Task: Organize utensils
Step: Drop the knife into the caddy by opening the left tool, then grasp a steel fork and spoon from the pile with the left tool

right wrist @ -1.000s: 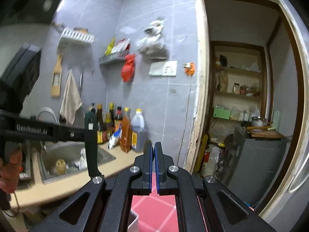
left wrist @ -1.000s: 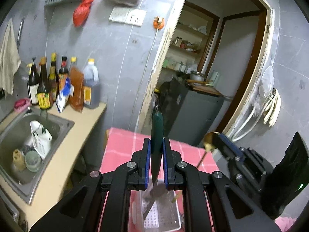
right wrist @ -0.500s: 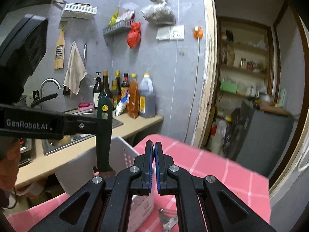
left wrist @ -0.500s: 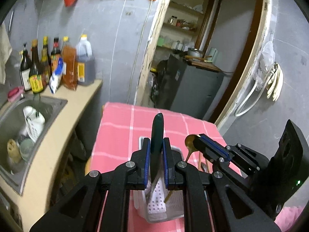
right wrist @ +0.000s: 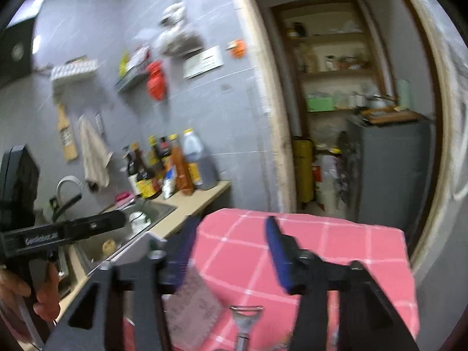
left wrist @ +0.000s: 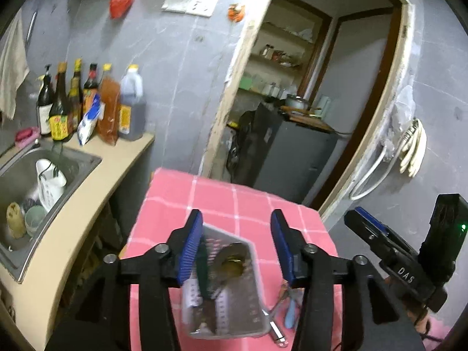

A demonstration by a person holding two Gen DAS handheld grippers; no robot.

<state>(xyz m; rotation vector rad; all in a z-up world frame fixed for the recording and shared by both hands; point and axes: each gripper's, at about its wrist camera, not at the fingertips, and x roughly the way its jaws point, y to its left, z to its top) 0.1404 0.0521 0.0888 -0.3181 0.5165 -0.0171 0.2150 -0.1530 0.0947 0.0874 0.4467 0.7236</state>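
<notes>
Utensils (left wrist: 288, 307) lie loose just below the spread, empty right gripper (right wrist: 231, 251) fingers, handles running away from them; left gripper (left wrist: 236, 245) equally spread, over the basket (left wrist: 251, 301).

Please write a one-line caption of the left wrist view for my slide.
Open left tool above a clear basket holding a green-handled knife and brass spoon on the pink table.

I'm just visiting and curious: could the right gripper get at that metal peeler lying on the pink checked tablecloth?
Probably yes. The right gripper is open, and the metal peeler lies uncovered on the pink checked tablecloth just below its fingers. The perforated white plastic basket stands to its left, apparently apart.
</notes>
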